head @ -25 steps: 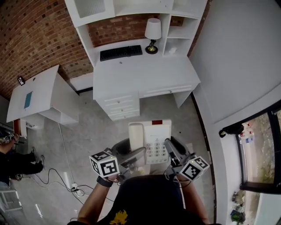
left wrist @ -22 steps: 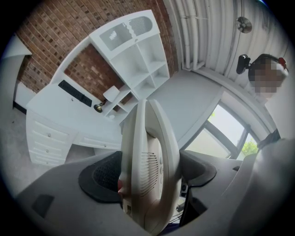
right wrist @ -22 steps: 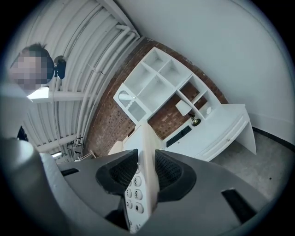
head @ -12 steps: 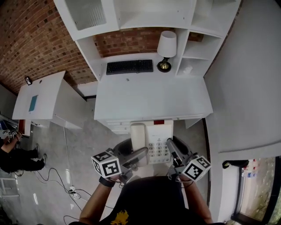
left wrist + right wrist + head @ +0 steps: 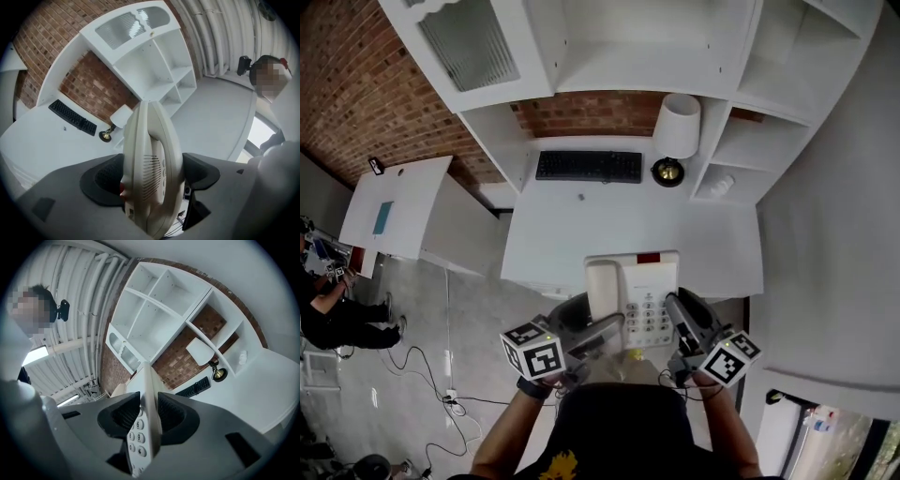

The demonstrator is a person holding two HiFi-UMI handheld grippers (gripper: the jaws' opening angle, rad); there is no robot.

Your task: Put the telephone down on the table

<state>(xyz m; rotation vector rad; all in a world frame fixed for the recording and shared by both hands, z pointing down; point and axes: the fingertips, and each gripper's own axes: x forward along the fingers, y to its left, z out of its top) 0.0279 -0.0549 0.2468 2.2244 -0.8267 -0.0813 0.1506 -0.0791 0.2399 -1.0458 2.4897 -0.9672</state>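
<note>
Telephone (image 5: pixel 633 295): pale desk set, handset lying in its cradle on the left side, keypad to the right, red strip along the far edge. Location: off the table, carried level between both grippers over the near edge of the white table (image 5: pixel 572 239). It appears to hang clear of the top, though the head view gives no sure gap.

Left gripper (image 5: pixel 589 324): jaws set fairly wide, pressed on the thick handset side of the telephone.

Right gripper (image 5: pixel 686 319): jaws narrow, clamped on the thin keypad edge, number keys showing just below the pads.

Reason for hold, as judged: one grip on each side keeps the body flat, so the handset stays seated and nothing tips on the way down.

Table contents: black keyboard (image 5: pixel 589 166) and a lamp (image 5: pixel 675 131) at the back, under the shelves. The bare middle lies just ahead of the telephone, likely the landing spot.
</note>
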